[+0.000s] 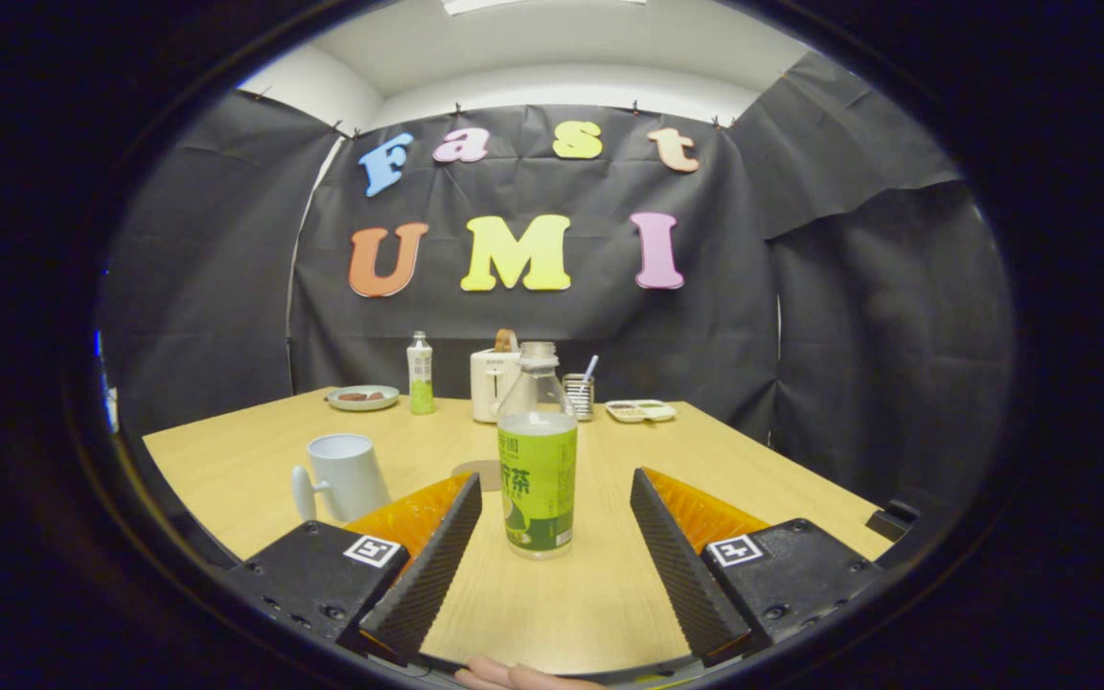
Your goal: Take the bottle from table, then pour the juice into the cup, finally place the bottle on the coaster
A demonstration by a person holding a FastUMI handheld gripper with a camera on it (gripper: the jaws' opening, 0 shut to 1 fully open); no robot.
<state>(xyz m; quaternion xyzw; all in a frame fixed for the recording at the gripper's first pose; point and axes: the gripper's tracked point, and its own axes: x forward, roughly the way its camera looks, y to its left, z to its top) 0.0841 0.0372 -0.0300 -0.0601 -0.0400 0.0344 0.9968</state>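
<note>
A clear bottle [537,450] with a green label and no cap stands upright on the wooden table [753,470]. It sits between the tips of my gripper [555,481], which is open; neither finger touches it. A white cup [345,475] with a handle stands to the left of the left finger. A round brown coaster [478,472] lies flat on the table just behind the bottle, to its left, partly hidden by the left finger.
At the table's far edge stand a small green-and-white bottle [420,373], a plate [363,397] with food, a white toaster [495,382], a metal holder [579,395] and a small tray [641,410]. A person's fingertip [514,676] peeks in below the fingers.
</note>
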